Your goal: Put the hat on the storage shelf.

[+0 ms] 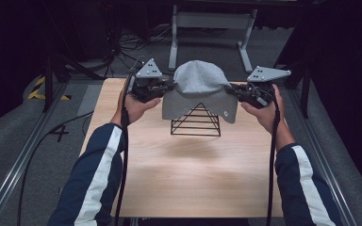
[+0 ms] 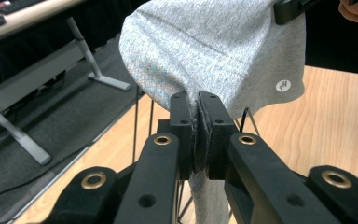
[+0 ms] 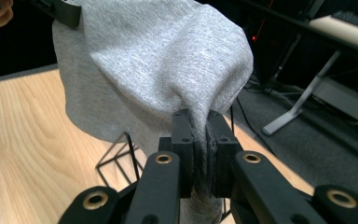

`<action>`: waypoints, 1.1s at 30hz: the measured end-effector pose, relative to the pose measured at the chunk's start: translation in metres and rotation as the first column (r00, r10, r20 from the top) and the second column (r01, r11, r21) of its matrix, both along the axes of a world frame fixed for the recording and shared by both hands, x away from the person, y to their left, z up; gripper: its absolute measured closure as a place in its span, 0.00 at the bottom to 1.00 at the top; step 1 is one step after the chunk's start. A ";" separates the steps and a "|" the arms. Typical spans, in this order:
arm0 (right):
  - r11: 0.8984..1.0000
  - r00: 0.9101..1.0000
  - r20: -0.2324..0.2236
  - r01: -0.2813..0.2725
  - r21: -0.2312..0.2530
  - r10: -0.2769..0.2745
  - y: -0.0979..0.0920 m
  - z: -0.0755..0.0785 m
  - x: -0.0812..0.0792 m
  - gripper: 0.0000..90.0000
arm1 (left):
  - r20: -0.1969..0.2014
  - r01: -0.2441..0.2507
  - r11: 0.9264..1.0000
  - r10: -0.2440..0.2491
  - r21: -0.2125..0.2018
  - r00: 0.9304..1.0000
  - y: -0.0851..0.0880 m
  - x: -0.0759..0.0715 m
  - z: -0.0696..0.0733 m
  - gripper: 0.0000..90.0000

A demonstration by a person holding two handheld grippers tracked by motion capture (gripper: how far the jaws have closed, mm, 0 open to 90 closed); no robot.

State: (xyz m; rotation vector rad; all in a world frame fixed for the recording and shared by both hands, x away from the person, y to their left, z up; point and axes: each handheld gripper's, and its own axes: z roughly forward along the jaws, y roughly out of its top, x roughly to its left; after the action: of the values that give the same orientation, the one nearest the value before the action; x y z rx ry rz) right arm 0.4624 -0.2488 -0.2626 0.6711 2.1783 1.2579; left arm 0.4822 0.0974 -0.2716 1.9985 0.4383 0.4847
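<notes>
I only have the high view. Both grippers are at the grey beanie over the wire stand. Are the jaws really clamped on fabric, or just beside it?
Observer: Clamped. In the left gripper view the left gripper has the grey beanie pinched flat between its pads.
Operator: Right side the same?
Observer: Yes. The right gripper is shut on a fold of the hem, with fabric bunched up above the jaws.
Operator: Is the hat seated on the wire stand?
Observer: The gripper views don't settle contact. The black wire stand shows beneath the hem, its upper part hidden inside the hat.
Operator: Any marking to orient by?
Observer: A small round white logo sits near the hem, on the side toward the person.
</notes>
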 end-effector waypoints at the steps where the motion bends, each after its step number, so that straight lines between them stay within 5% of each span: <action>1: 1.000 1.000 -0.007 0.001 -0.001 -0.001 -0.001 -0.004 0.001 0.93 | -0.005 0.002 1.000 -0.002 0.002 1.000 -0.001 0.000 -0.003 0.95; 16: 0.999 0.993 -0.114 0.020 -0.038 -0.024 -0.011 -0.066 0.004 0.93 | -0.072 -0.007 1.000 0.009 0.024 0.997 -0.013 0.004 -0.058 0.94; 28: 0.994 0.980 -0.189 0.036 -0.100 -0.055 -0.006 -0.112 0.009 0.93 | -0.103 -0.015 0.988 0.031 0.152 0.994 -0.025 0.009 -0.103 0.94; 33: 0.994 0.972 -0.225 0.053 -0.095 -0.074 -0.008 -0.129 0.013 0.93 | -0.132 -0.025 0.986 0.047 0.163 0.990 -0.026 0.011 -0.124 0.94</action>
State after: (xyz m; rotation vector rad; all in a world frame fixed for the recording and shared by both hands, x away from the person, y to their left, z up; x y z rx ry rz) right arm 0.4754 -0.2568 -0.3915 0.8790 2.3606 1.0901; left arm 0.4927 0.0709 -0.3951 2.1912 0.5345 0.4195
